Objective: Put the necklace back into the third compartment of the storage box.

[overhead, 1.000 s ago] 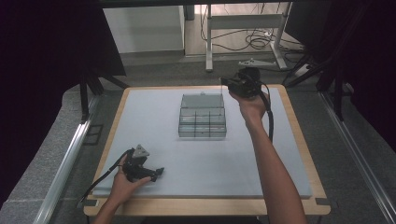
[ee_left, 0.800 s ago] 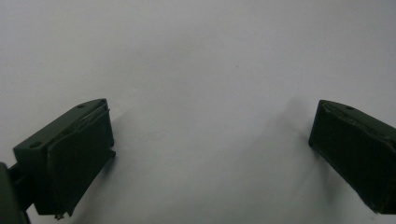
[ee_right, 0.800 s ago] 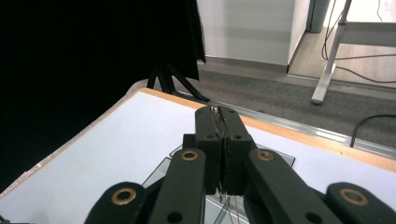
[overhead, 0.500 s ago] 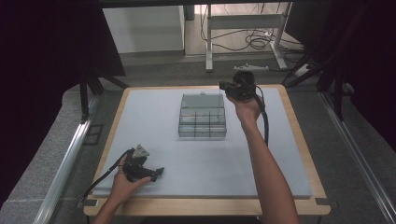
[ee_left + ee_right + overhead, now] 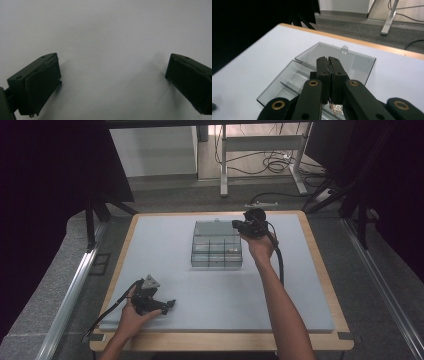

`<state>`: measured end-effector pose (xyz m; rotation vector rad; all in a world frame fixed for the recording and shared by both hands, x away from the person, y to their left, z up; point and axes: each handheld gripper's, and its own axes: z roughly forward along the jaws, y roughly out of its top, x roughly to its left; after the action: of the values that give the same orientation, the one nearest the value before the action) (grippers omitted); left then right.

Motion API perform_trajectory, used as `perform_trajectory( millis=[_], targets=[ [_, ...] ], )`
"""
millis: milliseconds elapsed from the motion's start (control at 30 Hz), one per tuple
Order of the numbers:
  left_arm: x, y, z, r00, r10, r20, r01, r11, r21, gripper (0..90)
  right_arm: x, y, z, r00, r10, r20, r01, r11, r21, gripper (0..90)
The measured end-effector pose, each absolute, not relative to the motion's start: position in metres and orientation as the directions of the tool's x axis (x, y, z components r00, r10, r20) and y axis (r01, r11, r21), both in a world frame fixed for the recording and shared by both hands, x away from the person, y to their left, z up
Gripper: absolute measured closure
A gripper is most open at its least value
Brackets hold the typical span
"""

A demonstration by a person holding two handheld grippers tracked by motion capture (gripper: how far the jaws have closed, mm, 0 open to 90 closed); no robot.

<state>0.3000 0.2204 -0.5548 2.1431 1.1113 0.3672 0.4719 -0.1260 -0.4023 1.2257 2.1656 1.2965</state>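
A clear plastic compartment box (image 5: 216, 251) sits in the middle of the white mat, its lid (image 5: 215, 227) folded flat behind it. In the right gripper view the lid (image 5: 354, 62) carries a small round knob (image 5: 344, 49). My right gripper (image 5: 236, 224) hovers over the box's far right corner; its jaws (image 5: 328, 59) are shut tight, and I make out nothing held between them. A small coppery item (image 5: 336, 108) lies in a compartment below them. My left gripper (image 5: 170, 304) rests at the front left of the mat, open (image 5: 112, 75) over bare surface.
The white mat (image 5: 165, 255) covers a wooden-edged table (image 5: 310, 245). Beyond the far edge are a grey floor, a desk frame (image 5: 260, 150) and loose cables. Dark curtains stand on both sides. A cable (image 5: 278, 262) trails from the right gripper along the forearm.
My right gripper has moved left and toward the person, from the far right corner of the table to the box's rear right corner. The left gripper has stayed put.
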Motion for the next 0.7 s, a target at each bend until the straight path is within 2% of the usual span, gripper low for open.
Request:
perform_trajectory(
  millis=[233,700],
  targets=[
    [0.300,0.220,-0.555,0.594,0.802,-0.061,0.608,-0.398,0.687,0.0,0.476,-0.120,-0.428,-0.567,0.812,0.138,0.540,0.240,0.807,86.6],
    [0.300,0.220,-0.555,0.594,0.802,-0.059,0.608,-0.400,0.685,0.0,0.486,-0.118,-0.458,-0.540,0.829,0.147,0.600,0.256,0.758,86.5]
  ],
)
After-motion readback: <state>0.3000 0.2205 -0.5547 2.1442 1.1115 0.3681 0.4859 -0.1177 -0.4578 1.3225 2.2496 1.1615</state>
